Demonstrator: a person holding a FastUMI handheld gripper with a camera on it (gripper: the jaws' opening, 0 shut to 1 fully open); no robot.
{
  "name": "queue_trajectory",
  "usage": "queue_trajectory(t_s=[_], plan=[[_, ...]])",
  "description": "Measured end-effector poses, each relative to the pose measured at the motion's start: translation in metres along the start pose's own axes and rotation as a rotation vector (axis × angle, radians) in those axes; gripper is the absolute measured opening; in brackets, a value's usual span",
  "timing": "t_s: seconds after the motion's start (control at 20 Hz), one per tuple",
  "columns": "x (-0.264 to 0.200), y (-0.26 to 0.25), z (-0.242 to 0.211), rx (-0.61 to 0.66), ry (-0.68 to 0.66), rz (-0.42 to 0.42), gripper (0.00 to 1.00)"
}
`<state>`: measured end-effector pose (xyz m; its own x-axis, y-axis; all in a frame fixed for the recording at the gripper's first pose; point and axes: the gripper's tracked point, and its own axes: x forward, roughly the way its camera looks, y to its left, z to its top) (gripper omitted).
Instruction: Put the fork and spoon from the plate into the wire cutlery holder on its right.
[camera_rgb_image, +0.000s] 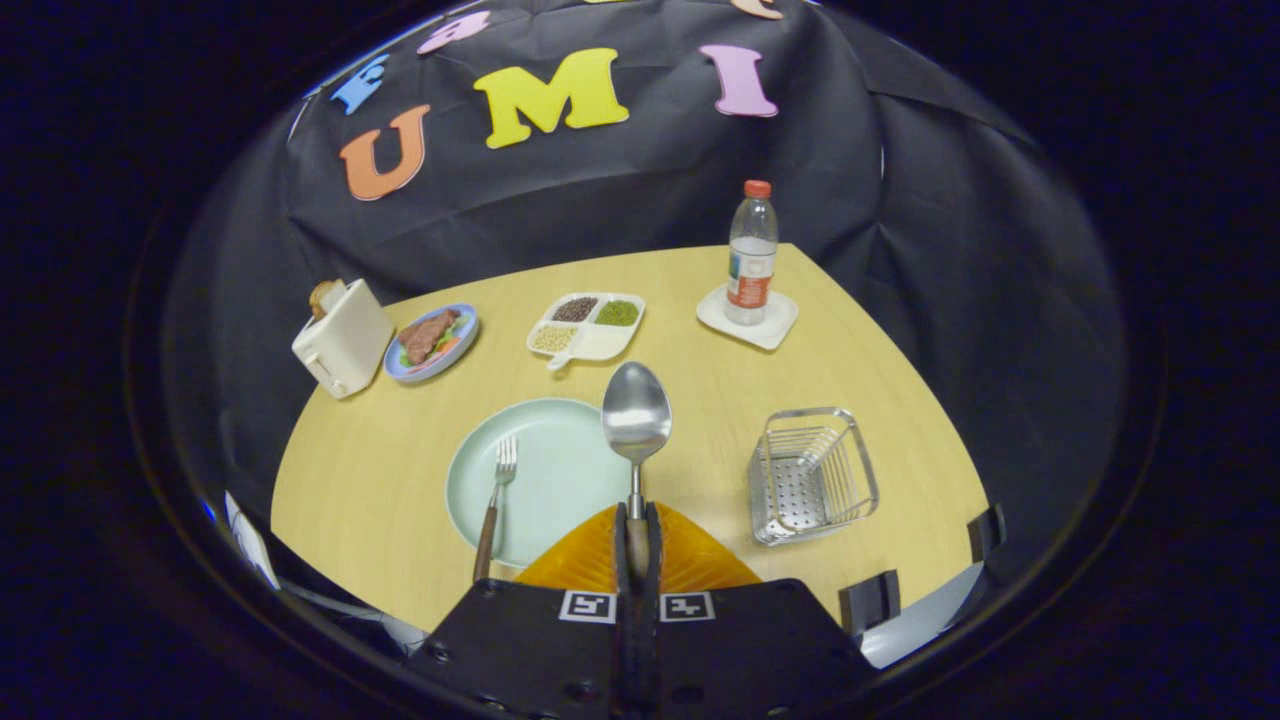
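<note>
The gripper (637, 530) has its two fingers pressed together on the handle of the spoon (636, 415). The spoon sticks straight out ahead of the fingers, with its shiny bowl facing up — it sits over the right rim of the plate (560, 450), and it looks lifted off it.

The plate is pale green and round. It sits on the table (880, 380) near the front edge, in the middle. The fork (496, 505) lies on the left part of the plate, with its points toward the back and its brown handle poking over the plate's front rim.

The wire cutlery holder (810, 475) stands to the right of the plate, near the table's right edge. It is made of shiny wire and nothing can be seen inside it.

Along the back edge there are more things — a cream toaster (343, 338) with bread (323, 295) in it at the left corner, a blue plate of food (432, 342) just beside it, a white tray with four parts (586, 328) holding seeds and beans, and a bottle (751, 255) with a red cap standing on a white square coaster (775, 325)
</note>
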<state>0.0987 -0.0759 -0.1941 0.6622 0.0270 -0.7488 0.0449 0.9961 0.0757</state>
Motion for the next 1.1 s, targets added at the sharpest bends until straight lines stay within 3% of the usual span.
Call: queue_trajectory(t_s=[0.5,0.8,1.05,1.1], plan=[[-0.011,-0.081,-0.009,0.09,0.013,-0.056,0.01],[0.011,-0.09,-0.02,0.104,0.059,-0.053,0.04],[0.001,-0.091,0.002,0.106,-0.034,-0.045,0.04],[-0.001,-0.09,0.009,0.108,-0.063,-0.034,0.1]])
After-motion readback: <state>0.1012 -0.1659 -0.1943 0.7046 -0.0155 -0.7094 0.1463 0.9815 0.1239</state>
